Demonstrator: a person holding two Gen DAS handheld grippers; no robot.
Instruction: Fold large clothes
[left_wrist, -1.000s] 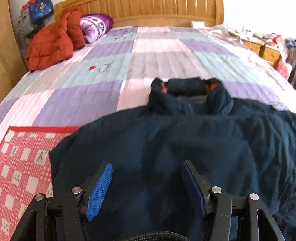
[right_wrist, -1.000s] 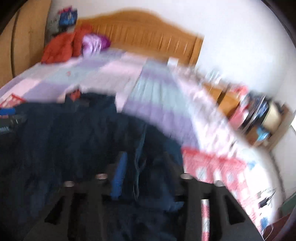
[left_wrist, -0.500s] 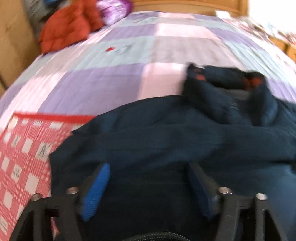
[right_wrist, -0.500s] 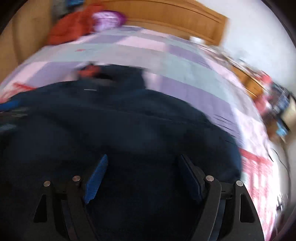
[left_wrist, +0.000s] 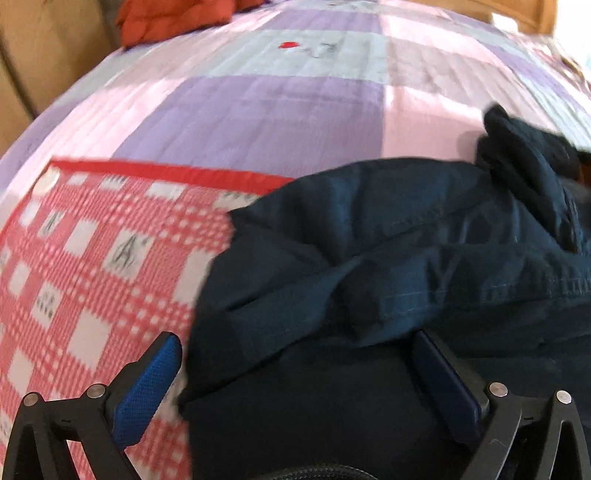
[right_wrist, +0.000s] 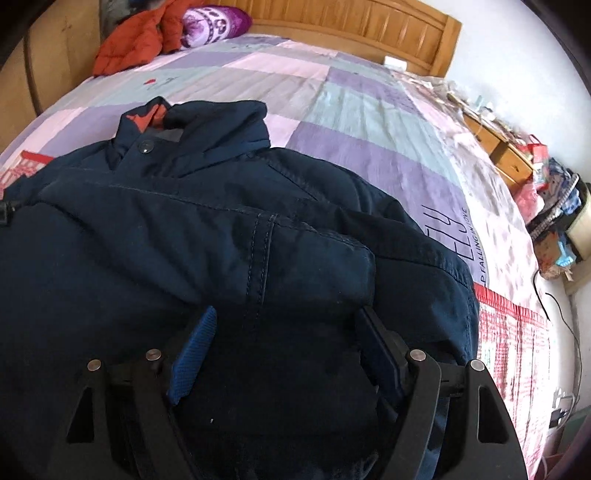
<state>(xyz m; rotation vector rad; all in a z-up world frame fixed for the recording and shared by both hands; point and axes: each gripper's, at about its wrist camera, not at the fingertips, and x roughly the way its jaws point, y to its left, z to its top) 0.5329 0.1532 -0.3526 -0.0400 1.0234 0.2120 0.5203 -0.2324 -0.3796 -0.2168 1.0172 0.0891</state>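
Note:
A large dark navy jacket (right_wrist: 229, 229) lies on the bed with its collar (right_wrist: 192, 125) toward the headboard and its sleeves folded over the body. It also shows in the left wrist view (left_wrist: 388, 258). My left gripper (left_wrist: 299, 365) is open, low over the jacket's left edge, with fabric bunched between its blue pads. My right gripper (right_wrist: 284, 332) is open over the jacket's right side, just behind a folded sleeve cuff (right_wrist: 332, 266).
The bed has a purple, pink and grey patchwork quilt (right_wrist: 332, 110) and a wooden headboard (right_wrist: 351, 33). A red checked cloth (left_wrist: 92, 266) lies under the jacket. A red coat (right_wrist: 133, 44) and purple pillow (right_wrist: 214, 22) sit near the headboard. Cluttered shelves (right_wrist: 517, 155) stand to the right.
Both grippers have dropped closer to the jacket. The left one shifted left toward the jacket's edge. The right one, shut on cloth a second ago, is now open.

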